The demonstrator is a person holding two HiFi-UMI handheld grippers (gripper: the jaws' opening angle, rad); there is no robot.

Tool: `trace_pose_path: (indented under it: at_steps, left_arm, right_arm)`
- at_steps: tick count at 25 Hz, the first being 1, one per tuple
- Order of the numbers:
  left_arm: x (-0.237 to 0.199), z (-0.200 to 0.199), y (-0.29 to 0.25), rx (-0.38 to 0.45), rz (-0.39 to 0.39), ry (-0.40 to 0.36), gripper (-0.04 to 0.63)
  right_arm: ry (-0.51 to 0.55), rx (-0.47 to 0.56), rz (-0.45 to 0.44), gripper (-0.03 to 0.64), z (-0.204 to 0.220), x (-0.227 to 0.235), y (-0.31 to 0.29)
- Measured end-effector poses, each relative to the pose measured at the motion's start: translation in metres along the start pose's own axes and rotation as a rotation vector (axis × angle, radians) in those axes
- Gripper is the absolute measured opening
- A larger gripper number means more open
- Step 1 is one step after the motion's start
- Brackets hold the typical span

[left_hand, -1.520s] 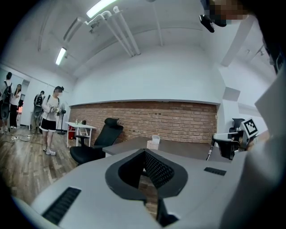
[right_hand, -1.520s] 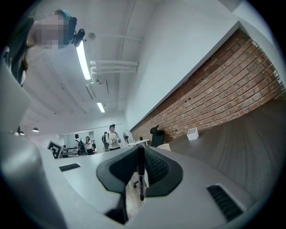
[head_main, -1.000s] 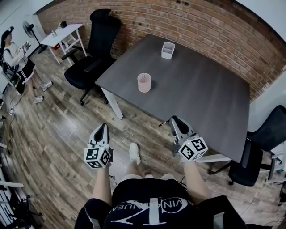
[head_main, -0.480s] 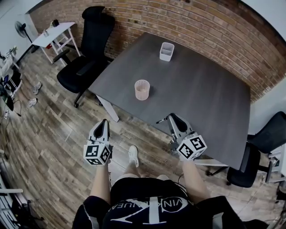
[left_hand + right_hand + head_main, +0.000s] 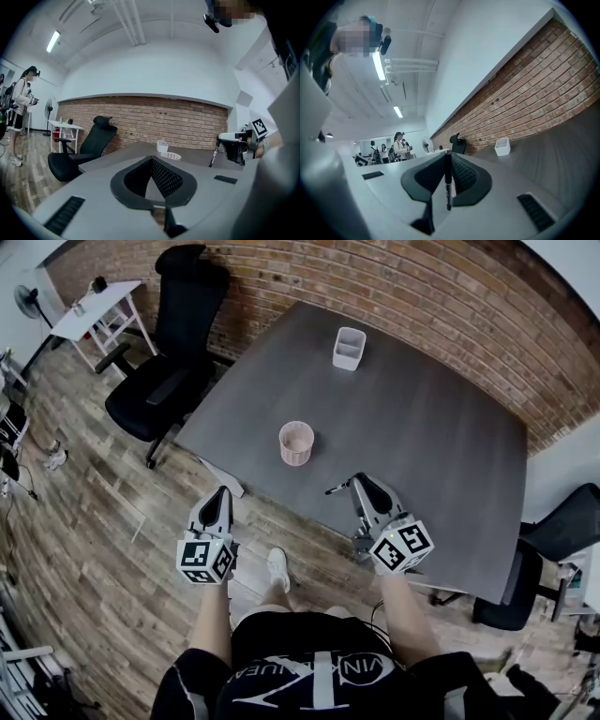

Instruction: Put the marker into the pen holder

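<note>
A pink mesh pen holder (image 5: 296, 443) stands near the front left of the dark grey table (image 5: 431, 418). My right gripper (image 5: 359, 482) hovers at the table's near edge, to the right of the holder, shut on a black marker (image 5: 336, 488) that sticks out leftwards. In the right gripper view the marker (image 5: 448, 183) stands upright between the jaws. My left gripper (image 5: 221, 495) hangs over the wooden floor, left of the table, shut with nothing in it. From the left gripper view the holder (image 5: 170, 156) shows beyond the closed fingertips (image 5: 152, 161).
A white box (image 5: 349, 348) sits at the table's far side, close to the brick wall. A black office chair (image 5: 155, 381) stands left of the table, another (image 5: 548, 540) at the right. A small white table (image 5: 94, 310) is at the far left. People stand far off in the right gripper view.
The table and pen holder have come nearer to me and my grippers. The person at the far left has slid out of the head view. Both grippers keep their pose.
</note>
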State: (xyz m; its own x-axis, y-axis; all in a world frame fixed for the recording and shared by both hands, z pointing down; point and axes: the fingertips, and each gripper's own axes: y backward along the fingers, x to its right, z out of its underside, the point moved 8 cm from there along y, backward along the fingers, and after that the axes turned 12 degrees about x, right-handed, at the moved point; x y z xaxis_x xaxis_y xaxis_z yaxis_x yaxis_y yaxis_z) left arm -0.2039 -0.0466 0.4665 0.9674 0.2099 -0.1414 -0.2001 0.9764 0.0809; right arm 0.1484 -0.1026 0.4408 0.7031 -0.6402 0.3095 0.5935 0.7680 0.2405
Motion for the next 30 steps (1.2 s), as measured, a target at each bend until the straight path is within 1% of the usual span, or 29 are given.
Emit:
trace_pose_path:
  at_steps: [11,20,23,28,30]
  left_arm:
    - [-0.025,0.011,-0.067,-0.049,0.069,0.017,0.015]
    - [-0.045,0.023,-0.110,-0.082,0.132,0.035,0.015]
    - [-0.052,0.024,-0.120,-0.086,0.153,0.038,0.015]
    - [-0.055,0.030,-0.128,-0.105,0.205,0.019,0.015]
    - [-0.054,0.035,-0.130,-0.112,0.212,0.024,0.015]
  right_arm:
    - [-0.011,0.009,0.015,0.051,0.000,0.018,-0.061]
    - [-0.073,0.069,0.038,0.052,-0.005,0.025,-0.098]
    - [-0.076,0.070,0.057,0.052,0.000,0.026,-0.109]
    - [-0.074,0.060,0.082,0.052,0.015,0.026,-0.123]
    - [-0.078,0.050,0.090,0.052,0.022,0.026,-0.125]
